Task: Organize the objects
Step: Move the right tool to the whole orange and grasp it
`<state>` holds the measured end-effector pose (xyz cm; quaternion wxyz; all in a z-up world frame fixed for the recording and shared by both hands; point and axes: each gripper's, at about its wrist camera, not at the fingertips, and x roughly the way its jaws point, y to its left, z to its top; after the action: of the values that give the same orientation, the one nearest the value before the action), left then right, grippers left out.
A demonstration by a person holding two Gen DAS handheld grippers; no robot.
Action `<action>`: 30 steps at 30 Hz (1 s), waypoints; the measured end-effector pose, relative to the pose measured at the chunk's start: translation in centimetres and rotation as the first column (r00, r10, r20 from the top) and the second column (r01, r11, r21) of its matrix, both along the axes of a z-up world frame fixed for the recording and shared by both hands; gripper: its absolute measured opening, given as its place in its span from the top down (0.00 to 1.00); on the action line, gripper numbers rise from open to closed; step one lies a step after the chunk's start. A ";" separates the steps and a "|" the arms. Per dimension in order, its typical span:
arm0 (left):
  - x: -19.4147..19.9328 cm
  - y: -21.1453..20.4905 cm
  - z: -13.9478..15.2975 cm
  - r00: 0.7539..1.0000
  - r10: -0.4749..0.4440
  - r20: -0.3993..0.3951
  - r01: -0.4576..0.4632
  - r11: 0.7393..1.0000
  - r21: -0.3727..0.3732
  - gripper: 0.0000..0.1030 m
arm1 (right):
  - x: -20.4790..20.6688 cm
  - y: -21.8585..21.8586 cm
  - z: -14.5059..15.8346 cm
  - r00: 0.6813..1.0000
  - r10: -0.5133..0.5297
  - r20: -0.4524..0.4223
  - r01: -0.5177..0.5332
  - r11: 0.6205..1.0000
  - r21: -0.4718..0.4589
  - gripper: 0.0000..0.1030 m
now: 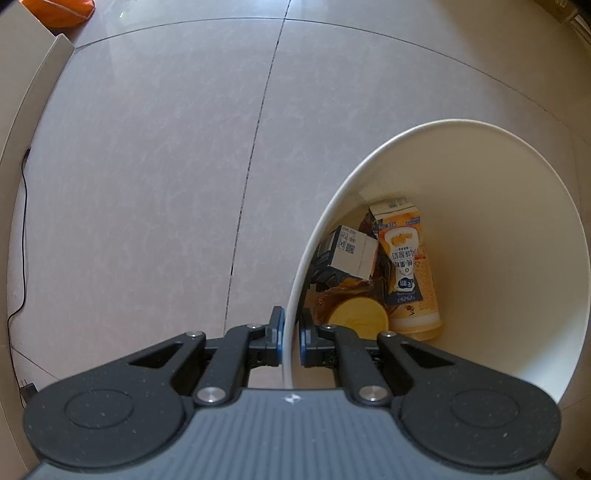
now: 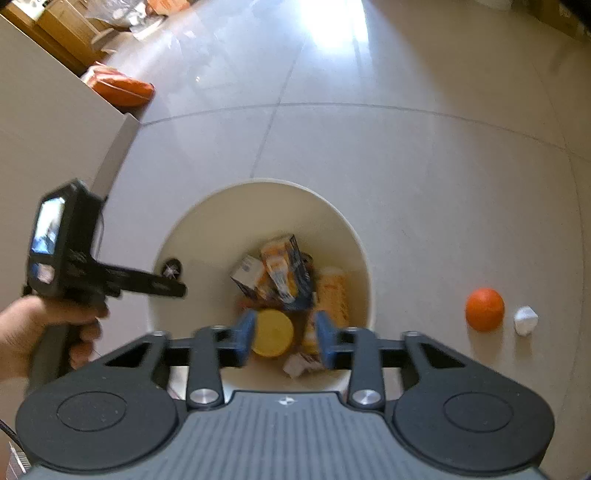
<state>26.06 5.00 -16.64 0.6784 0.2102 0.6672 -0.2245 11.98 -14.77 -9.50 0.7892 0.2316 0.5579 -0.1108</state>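
A white round bin (image 1: 480, 258) stands on the tiled floor. My left gripper (image 1: 291, 325) points straight down and is shut on its rim (image 1: 321, 229). Inside lie an orange drink carton (image 1: 406, 266), a small white box (image 1: 351, 254) and a yellow lid (image 1: 360, 317). My right gripper (image 2: 286, 336) hovers over the bin (image 2: 266, 182), open, with nothing between its blue pads; the yellow lid (image 2: 273, 332) lies far below them. A hand holds the left gripper (image 2: 173, 275) at the bin's left rim. An orange ball (image 2: 484, 309) and a crumpled white paper (image 2: 525, 319) lie on the floor to the right.
A beige cabinet side (image 2: 44, 110) rises on the left, with an orange bag (image 2: 122, 86) behind its corner. A black cable (image 1: 24, 221) runs along the cabinet's foot. Wooden furniture (image 2: 62, 26) stands at the far back left.
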 end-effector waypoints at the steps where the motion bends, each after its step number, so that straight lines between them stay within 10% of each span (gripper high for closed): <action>1: 0.0 0.0 0.0 1.000 0.001 0.000 -0.001 1.000 0.000 0.94 | -0.4 -0.2 -0.3 1.000 -0.009 -0.008 0.009 1.000 -0.006 0.45; 19: 1.1 0.0 0.1 0.998 0.061 -0.027 -0.060 0.998 0.026 0.94 | -8.2 -9.0 -6.0 0.967 -0.242 -0.078 0.225 0.958 -0.179 0.31; 30: 0.4 -0.4 0.4 1.000 0.009 0.016 -0.009 0.999 0.031 0.93 | -8.8 -16.6 -18.8 0.962 -0.248 -0.112 0.205 0.933 -0.297 0.22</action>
<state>26.49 4.64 -16.25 0.6814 0.2194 0.6661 -0.2095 3.15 -31.33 -28.31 0.7527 0.1707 0.5625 -0.2964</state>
